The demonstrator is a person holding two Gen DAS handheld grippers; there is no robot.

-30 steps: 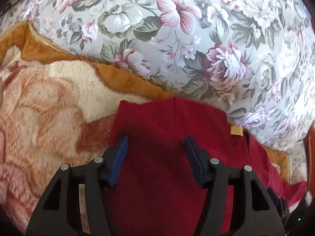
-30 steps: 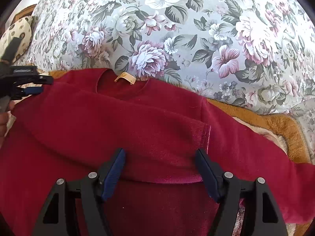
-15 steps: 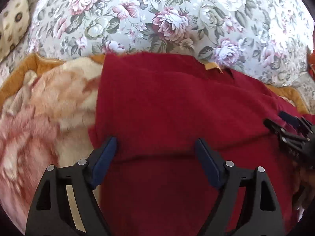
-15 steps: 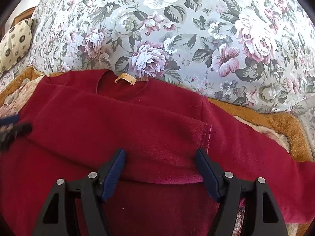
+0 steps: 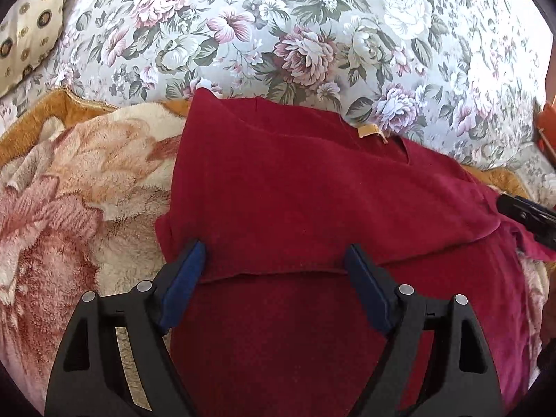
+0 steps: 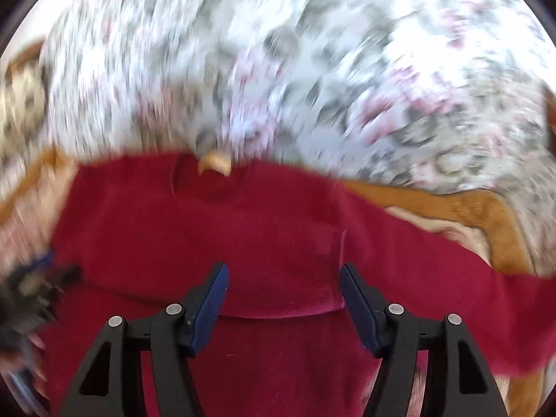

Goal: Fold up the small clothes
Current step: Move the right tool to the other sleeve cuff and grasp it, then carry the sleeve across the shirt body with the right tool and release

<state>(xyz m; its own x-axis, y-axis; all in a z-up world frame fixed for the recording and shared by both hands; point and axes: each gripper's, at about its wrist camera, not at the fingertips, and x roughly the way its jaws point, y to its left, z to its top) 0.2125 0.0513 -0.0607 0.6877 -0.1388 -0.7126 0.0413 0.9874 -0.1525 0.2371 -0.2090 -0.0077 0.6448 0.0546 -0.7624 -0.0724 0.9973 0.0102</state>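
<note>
I had both grippers angled steeply down over the red sweater point(image 5: 312, 208), which lay spread on a fleecy blanket point(image 5: 80, 180) with a floral cover point(image 5: 312, 34) behind it, its tan neck label point(image 5: 370, 131) at the far edge. My left gripper point(image 5: 274, 264) had just been opening – jaws wide apart, blue pads straddling the folded-over hem, no cloth pinched between them. My right gripper point(image 6: 283, 285) had just been closing a little, yet its jaws stood apart too, over the fold near the sleeve seam. The right wrist view was blurred – the left gripper showed there only as a dark smear at the left edge.
</note>
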